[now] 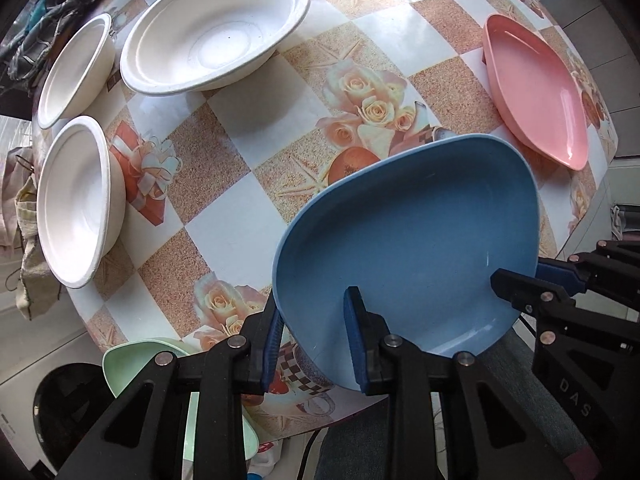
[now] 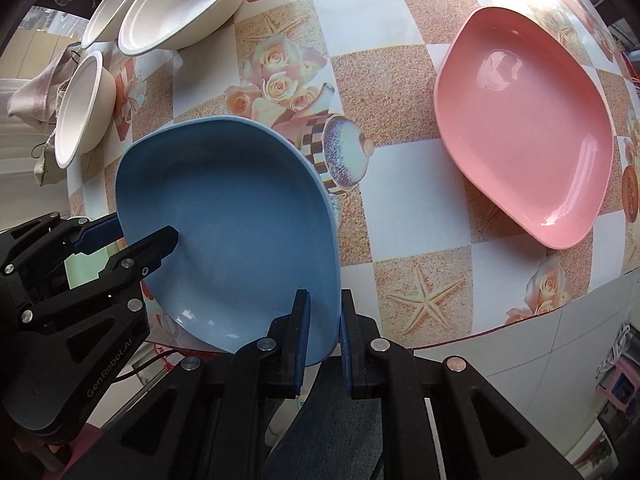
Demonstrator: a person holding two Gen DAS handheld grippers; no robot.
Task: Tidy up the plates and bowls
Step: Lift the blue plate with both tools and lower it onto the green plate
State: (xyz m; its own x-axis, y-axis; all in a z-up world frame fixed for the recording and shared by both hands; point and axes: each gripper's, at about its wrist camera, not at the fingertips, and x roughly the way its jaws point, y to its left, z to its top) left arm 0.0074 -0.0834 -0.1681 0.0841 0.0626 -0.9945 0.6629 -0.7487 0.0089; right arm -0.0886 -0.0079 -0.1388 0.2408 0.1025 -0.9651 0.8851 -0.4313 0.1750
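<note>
Checkered oilcloth printed with roses, starfish and a teapot covers the table under my tongs. Both pairs are clamped on the blue plate — a matte, rounded-square dish with a raised lip, darker in its hollow and paler along the rim. My left gripper bites its near edge, one pad inside the dish and one under the lip; my right gripper is pinched tight on the rim at the neighbouring corner, pads nearly meeting across the thin wall. The plate tilts, its far corner over the table and its near side out past the table edge; its longer diagonal runs away from my right tongs towards the far left. Further right of those tongs lies the pink plate, glossy, flat on the cloth, well apart. Ahead and left of my left tongs sit three white bowls — one large, two small — and a green plate peeks out just under the left arm.
</note>
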